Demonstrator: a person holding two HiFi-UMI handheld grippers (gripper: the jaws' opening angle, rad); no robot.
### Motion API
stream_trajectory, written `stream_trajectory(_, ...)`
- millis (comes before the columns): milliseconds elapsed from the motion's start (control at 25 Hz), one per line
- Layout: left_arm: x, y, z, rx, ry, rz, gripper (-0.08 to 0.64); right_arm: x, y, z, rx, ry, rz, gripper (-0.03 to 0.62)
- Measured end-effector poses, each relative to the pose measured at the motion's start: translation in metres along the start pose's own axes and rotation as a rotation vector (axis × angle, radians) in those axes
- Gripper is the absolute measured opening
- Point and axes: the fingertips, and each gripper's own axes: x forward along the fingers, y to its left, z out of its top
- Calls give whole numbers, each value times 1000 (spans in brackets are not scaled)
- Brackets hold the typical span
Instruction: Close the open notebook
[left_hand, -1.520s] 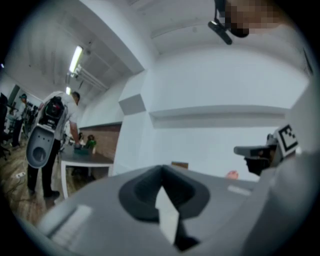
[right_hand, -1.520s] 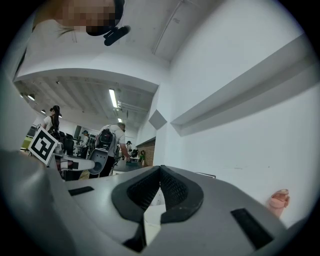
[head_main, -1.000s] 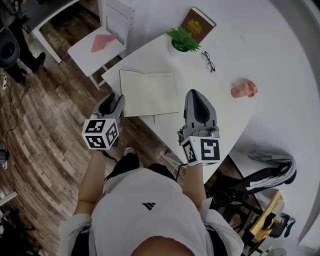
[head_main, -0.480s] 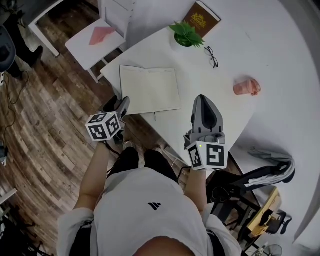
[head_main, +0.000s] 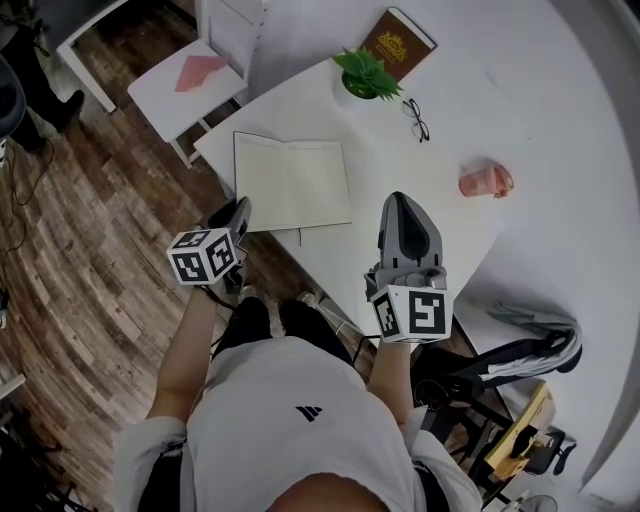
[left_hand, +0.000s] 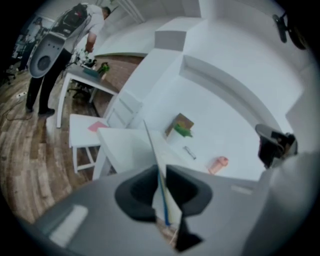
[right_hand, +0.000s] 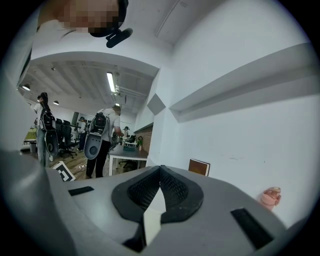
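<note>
**Fig.** Head view, with both gripper views. The open notebook (head_main: 292, 182) lies flat on the white surface (head_main: 400, 160), toward 11 o'clock from the middle of the head view. A potted plant (head_main: 367, 75) stands at the notebook's 1 o'clock and a pink cup (head_main: 486, 179) at its 3 o'clock, both well apart from it.

The left tool (head_main: 240, 207) meets the notebook at its 7 o'clock corner. Its jaws have just been closing. In the left gripper view (left_hand: 161, 172) they stand nearly together, with the thin edge of the notebook's left leaf running between the pads, so they read as pinched on it. The right tool (head_main: 398, 200) hangs at the notebook's 4 o'clock, clear of it, with its jaws together on nothing.

*Handling (judged).* The notebook looks light and slim. Its cover is probably only semi-stiff and its pages limp. The outer edge of the left leaf, far from the spine, is the sensible hold, since it gives the longest lever about the hinge. Loose pages may fan out or slip from a shallow pinch, and a light book may slide on the smooth surface unless steadied.
</note>
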Motion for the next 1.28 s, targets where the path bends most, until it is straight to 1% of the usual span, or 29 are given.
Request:
stream_trajectory(320,5,-42,18,28,-60,-51,31,-9,-17,4,-8,-15,20,-2)
stream_trajectory(600,23,-82,24,70,-67,-86,28,-23,-47,4,-2,-22,-5,-2)
stream_trajectory(920,51,-119,18,112,-34,-110,31,-35,-78,-2,13,-20,-31,-2)
stream_trajectory(1280,87,-146,-3,164,42,-115,41,-49,-108,-14,32,-8,-63,-2)
